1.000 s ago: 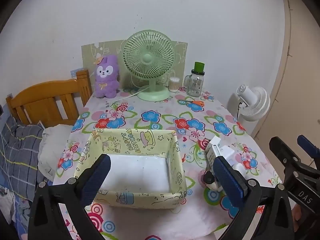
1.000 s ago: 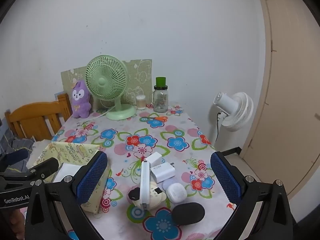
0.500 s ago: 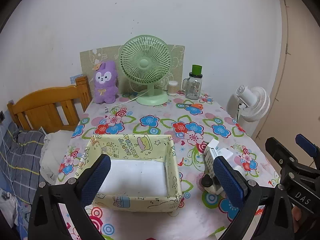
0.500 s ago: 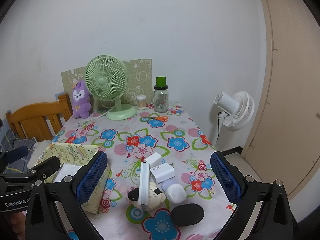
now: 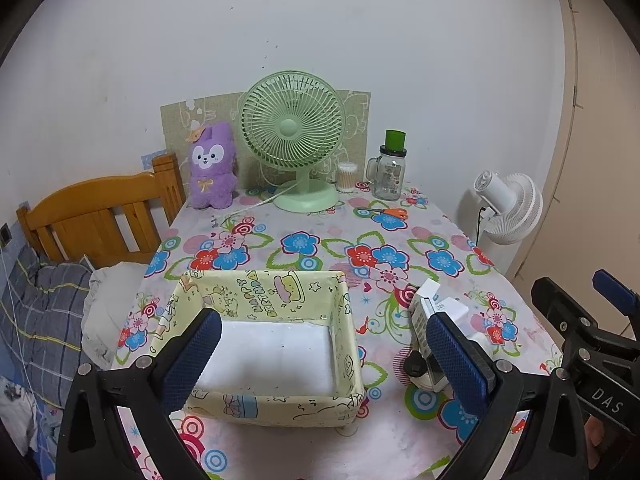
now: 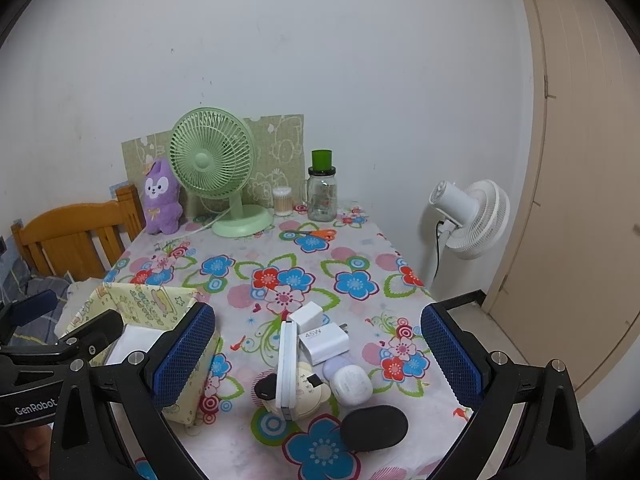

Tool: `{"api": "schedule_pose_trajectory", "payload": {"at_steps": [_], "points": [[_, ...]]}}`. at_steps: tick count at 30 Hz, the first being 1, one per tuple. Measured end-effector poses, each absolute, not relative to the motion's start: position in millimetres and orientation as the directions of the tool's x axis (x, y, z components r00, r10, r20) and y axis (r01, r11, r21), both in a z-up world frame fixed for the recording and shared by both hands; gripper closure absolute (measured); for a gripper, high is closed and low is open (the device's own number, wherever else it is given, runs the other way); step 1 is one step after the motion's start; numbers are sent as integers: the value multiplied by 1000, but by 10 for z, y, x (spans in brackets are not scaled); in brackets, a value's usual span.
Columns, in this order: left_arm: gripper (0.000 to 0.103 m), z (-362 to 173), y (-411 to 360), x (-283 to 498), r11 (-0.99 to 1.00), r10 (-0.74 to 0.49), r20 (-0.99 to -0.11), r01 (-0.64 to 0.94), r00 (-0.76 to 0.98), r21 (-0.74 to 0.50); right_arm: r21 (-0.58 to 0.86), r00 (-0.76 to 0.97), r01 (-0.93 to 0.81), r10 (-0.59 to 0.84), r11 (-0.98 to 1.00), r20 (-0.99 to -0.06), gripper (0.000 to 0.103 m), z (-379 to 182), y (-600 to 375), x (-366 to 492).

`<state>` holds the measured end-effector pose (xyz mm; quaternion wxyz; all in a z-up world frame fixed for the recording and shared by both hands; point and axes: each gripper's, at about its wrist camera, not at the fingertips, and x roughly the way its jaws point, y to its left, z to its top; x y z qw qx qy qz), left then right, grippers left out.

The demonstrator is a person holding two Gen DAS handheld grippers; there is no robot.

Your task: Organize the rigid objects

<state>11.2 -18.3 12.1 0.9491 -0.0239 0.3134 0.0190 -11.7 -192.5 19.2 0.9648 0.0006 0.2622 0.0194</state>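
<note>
An empty yellow patterned box (image 5: 344, 308) with a white bottom sits on the flowered table; it shows in the right wrist view (image 6: 156, 300) too. To its right lies a pile: a white power bank on edge (image 6: 287, 364), a 45W charger (image 6: 324, 342), a smaller white charger (image 6: 306, 316), a white earbud case (image 6: 352, 384), a black oval case (image 6: 374, 426) and a cream round item (image 6: 306, 396). My left gripper (image 5: 320, 360) is open above the box's near side. My right gripper (image 6: 316, 356) is open above the pile. Both are empty.
At the back stand a green desk fan (image 5: 294, 140), a purple plush (image 5: 211, 166), a cotton swab jar (image 5: 346, 177) and a glass jar with green lid (image 5: 390, 168). Orange scissors (image 5: 384, 212) lie near them. A white floor fan (image 5: 508, 208) and a wooden bed frame (image 5: 96, 212) flank the table.
Both grippers have drawn back and risen slightly, so the table looks a little farther away. Both stay open. Nothing on the table has moved.
</note>
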Motion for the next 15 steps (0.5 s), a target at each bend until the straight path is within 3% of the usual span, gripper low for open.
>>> {"api": "schedule_pose_trajectory", "payload": {"at_steps": [15], "points": [[1,101,-210,116,998,23,-592,-53,805,-33,17,859,-39,42,999,-511,0,181,-1938,-102]]}}
